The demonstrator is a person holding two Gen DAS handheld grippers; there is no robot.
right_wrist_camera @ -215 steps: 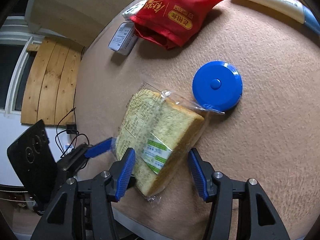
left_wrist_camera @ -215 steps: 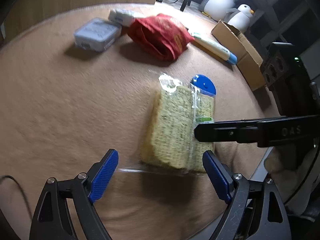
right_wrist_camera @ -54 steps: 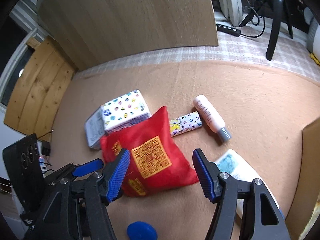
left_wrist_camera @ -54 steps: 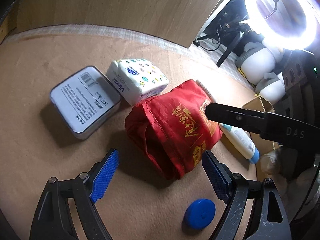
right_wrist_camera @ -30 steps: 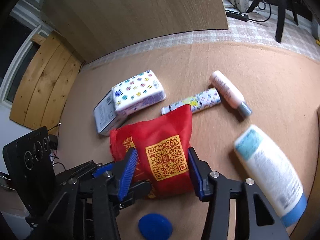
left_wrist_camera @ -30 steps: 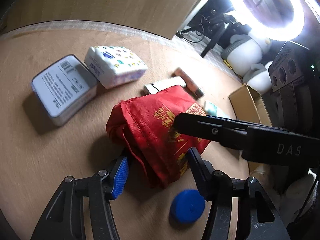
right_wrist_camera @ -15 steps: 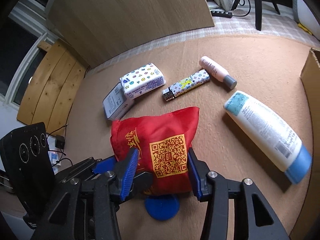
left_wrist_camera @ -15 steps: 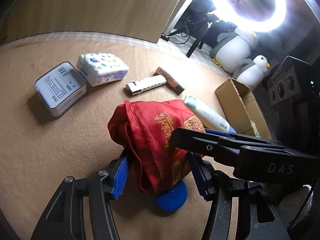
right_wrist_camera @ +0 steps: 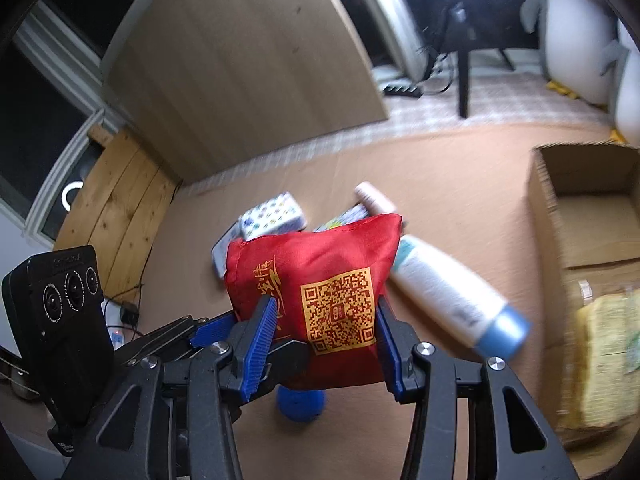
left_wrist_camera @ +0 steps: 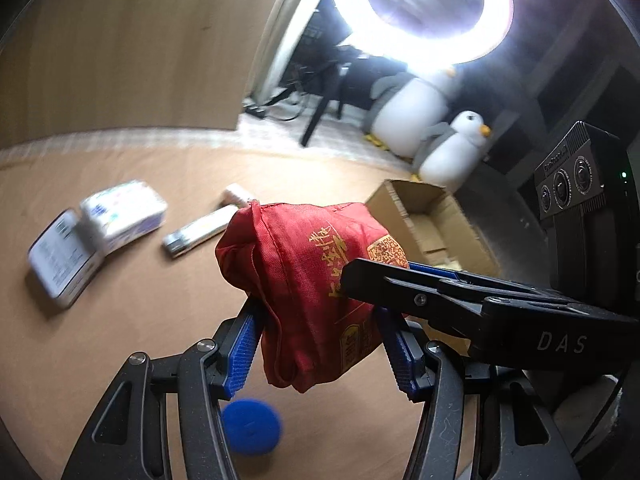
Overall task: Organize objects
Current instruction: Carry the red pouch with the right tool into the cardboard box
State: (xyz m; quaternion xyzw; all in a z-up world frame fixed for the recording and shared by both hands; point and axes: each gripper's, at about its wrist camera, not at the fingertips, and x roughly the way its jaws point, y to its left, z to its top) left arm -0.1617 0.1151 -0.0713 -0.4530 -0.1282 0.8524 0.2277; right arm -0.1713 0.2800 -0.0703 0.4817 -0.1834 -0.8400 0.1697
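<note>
Both the left gripper (left_wrist_camera: 320, 344) and the right gripper (right_wrist_camera: 326, 344) are pinching the red fabric bag (right_wrist_camera: 320, 280) between their jaws, holding it clear of the worktop (left_wrist_camera: 120, 300). Beyond the jaws, the cardboard box (right_wrist_camera: 580, 216) is already holding the bread loaf (right_wrist_camera: 600, 360); the lotion bottle (right_wrist_camera: 448, 292), tissue pack (left_wrist_camera: 124, 212), tin (left_wrist_camera: 60, 260) and blue tape measure (left_wrist_camera: 250, 426) are still lying out.

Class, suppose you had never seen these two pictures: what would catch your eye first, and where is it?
First, the red bag, off the brown mat and clamped between both grippers' blue fingers, central in both views. Next, the glaring ring light at the top of the left view. Then the open cardboard box at the right, bagged bread inside.
</note>
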